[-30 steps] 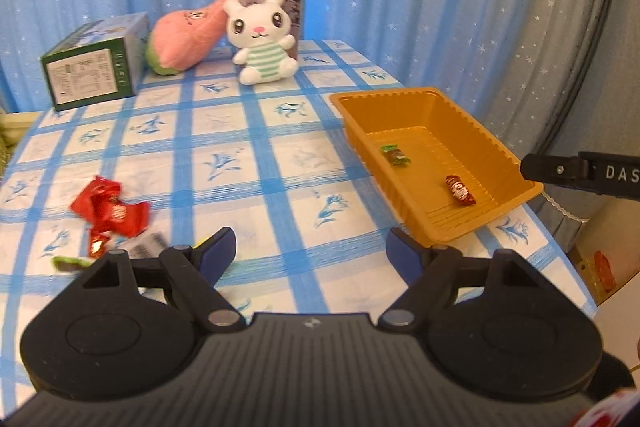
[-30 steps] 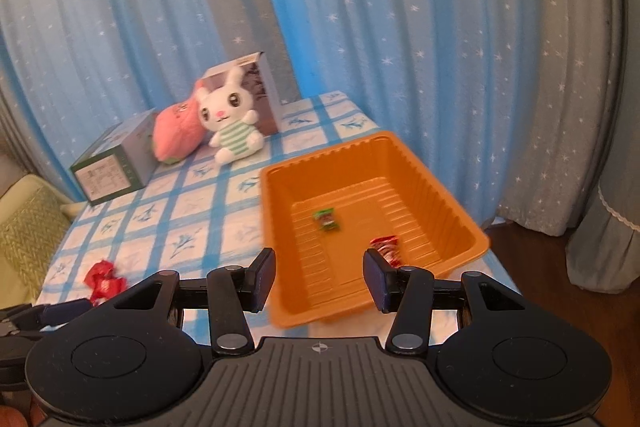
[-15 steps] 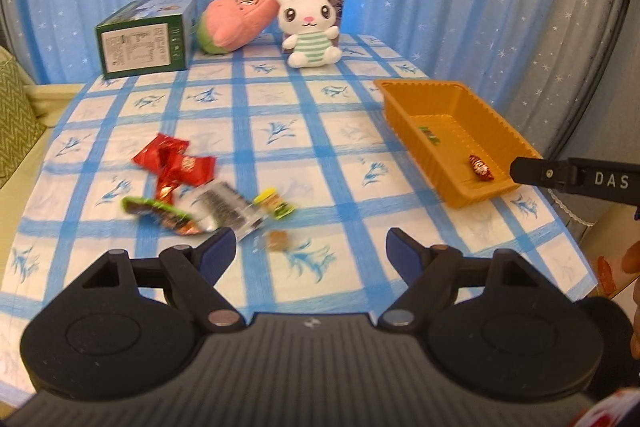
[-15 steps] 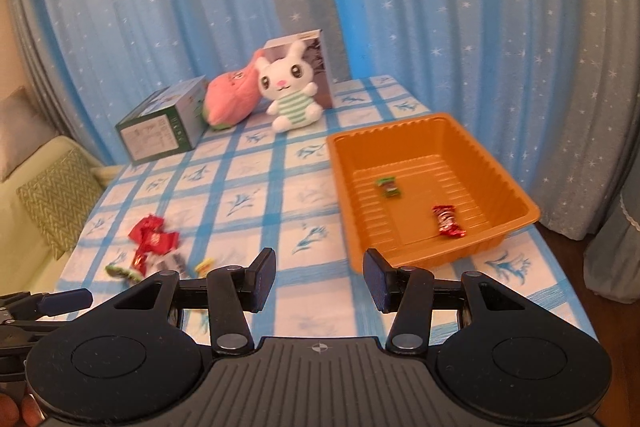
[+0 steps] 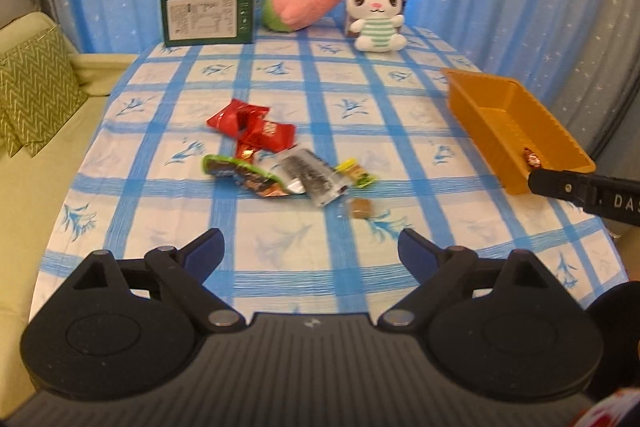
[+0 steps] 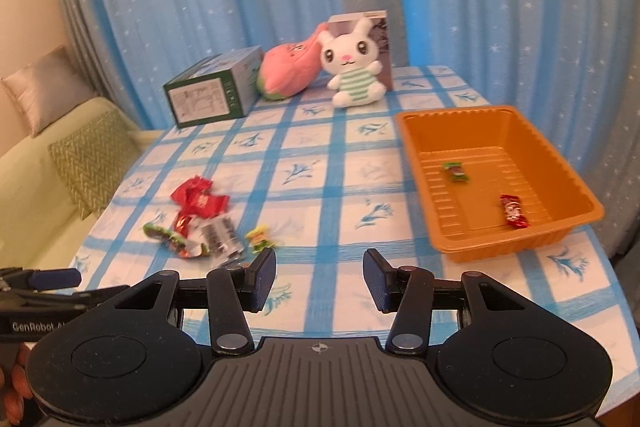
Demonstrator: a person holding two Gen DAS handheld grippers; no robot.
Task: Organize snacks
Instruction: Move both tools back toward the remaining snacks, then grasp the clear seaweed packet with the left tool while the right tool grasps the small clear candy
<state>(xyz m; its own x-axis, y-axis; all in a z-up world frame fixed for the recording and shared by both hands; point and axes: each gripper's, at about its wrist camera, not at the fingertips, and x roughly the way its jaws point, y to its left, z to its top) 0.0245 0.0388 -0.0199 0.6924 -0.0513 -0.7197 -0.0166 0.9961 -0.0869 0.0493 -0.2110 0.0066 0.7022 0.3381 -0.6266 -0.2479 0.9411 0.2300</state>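
A pile of snacks lies mid-table: red packets [image 5: 256,129] [image 6: 199,201], a green wrapper [image 5: 236,171], a clear dark packet [image 5: 312,177] [image 6: 218,237], a yellow-green candy [image 5: 356,173] [image 6: 259,237] and a small brown candy [image 5: 360,207]. The orange tray [image 5: 516,131] [image 6: 560,241] at the right holds a red candy [image 6: 513,211] and a green candy [image 6: 455,172]. My left gripper [image 5: 311,251] is open and empty above the near table edge, in front of the pile. My right gripper [image 6: 319,279] is open and empty, between pile and tray.
At the back stand a green box [image 5: 208,11] [image 6: 212,95], a pink plush [image 5: 300,3] [image 6: 290,73] and a white bunny toy [image 5: 376,15] [image 6: 354,71] against a card box. A green sofa [image 5: 36,115] is left of the table. Blue curtains hang behind.
Both grippers have pulled back and turned left from the tray. The snack pile has come into fuller view. Both stay open and empty.
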